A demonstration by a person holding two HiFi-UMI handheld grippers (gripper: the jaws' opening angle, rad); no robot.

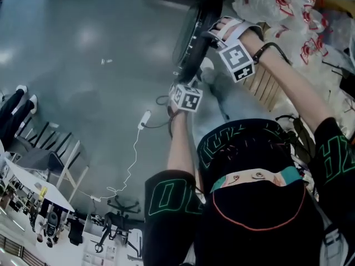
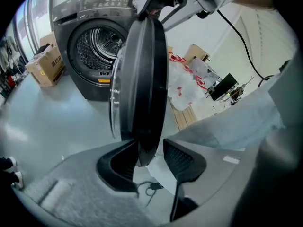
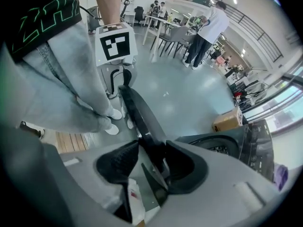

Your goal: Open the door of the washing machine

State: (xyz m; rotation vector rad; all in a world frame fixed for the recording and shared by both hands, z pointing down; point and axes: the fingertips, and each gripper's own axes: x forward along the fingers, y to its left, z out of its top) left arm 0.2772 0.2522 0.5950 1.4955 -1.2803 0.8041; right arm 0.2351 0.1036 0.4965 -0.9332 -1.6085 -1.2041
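Observation:
The dark round washing machine door (image 1: 191, 37) stands swung out from the machine (image 2: 97, 46), whose drum opening shows behind it. My left gripper (image 2: 150, 157) straddles the door's lower rim (image 2: 142, 79). The rim lies against the left pad (image 2: 118, 162), and a gap shows to the right pad. My right gripper (image 3: 151, 162) straddles the rim (image 3: 139, 112) higher up. There the rim sits by the right pad (image 3: 182, 162), clear of the other. In the head view both grippers (image 1: 186, 76) (image 1: 213, 33) sit along the door's edge.
A cardboard box (image 2: 45, 65) stands left of the machine. Plastic bags (image 1: 288, 4) lie on a wooden pallet (image 1: 266, 87) to the right. A cable with a power strip (image 1: 144, 118) crosses the floor. Chairs and tables (image 1: 55, 159) stand farther off, with people (image 3: 203, 32) beyond.

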